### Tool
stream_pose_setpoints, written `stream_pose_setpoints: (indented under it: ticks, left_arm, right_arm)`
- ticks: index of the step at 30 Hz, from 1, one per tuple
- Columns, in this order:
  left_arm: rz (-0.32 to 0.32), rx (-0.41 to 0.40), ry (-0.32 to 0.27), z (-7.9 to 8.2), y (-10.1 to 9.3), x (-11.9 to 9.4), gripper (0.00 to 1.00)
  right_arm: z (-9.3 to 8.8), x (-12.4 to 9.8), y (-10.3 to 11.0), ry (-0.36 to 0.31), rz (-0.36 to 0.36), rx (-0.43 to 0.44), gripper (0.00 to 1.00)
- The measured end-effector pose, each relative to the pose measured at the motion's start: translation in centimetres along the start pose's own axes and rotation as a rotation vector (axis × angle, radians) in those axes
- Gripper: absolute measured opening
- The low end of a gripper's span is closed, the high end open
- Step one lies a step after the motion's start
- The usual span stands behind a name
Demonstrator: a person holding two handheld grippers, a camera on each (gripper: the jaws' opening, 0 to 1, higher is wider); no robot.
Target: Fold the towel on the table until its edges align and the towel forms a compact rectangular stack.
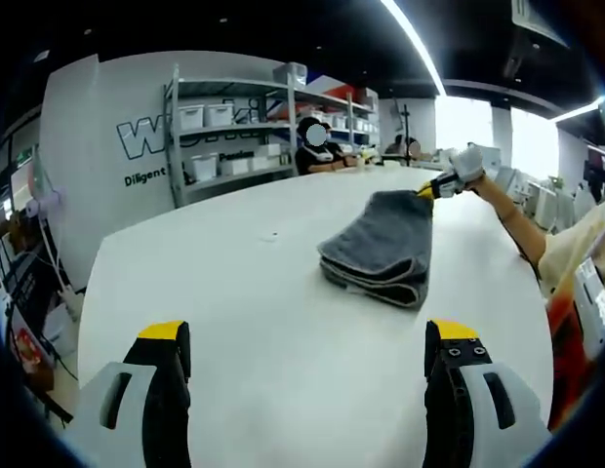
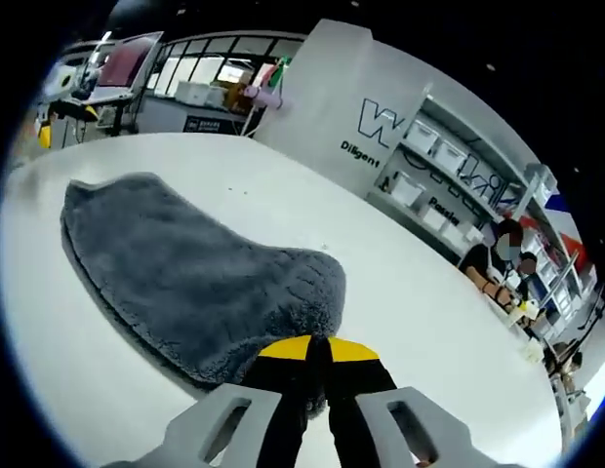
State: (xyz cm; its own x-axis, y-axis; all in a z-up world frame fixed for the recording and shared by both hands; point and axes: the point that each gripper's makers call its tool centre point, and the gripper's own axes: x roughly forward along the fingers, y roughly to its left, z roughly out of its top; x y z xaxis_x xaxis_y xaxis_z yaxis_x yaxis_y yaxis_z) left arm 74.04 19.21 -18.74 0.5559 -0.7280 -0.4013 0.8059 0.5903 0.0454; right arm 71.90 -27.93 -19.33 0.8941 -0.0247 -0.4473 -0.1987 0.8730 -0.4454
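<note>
A dark grey towel (image 1: 381, 249) lies folded in several layers on the white table (image 1: 234, 292), right of centre in the left gripper view. My left gripper (image 1: 307, 336) stands open near the table's front, well short of the towel, nothing between its jaws. My right gripper (image 1: 426, 192) shows there at the towel's far corner, held by a gloved hand. In the right gripper view the towel (image 2: 185, 273) spreads out ahead and my right gripper (image 2: 317, 351) is shut on its near edge, the yellow tips pressed together.
Metal shelving (image 1: 244, 127) with white bins stands past the table's far end, with people seated there. A white wall with lettering (image 2: 381, 136) is behind. My sleeve and arm (image 1: 537, 244) run along the table's right edge. Cables and equipment (image 1: 29, 263) sit at the left.
</note>
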Motion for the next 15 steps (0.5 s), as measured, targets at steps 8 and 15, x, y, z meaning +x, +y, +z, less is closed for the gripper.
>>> stream_pose_setpoints:
  ticks: [8, 15]
  left_arm:
    - [0.001, -0.002, 0.001, -0.1, 0.0, 0.0, 0.98]
    - [0.0, -0.004, -0.002, 0.0, 0.0, -0.1, 0.98]
  right_arm:
    - [4.1, -1.6, 1.6, -0.109, 0.013, -0.048, 0.0]
    - [7.5, -3.2, 3.2, -0.195, 0.032, -0.09, 0.0]
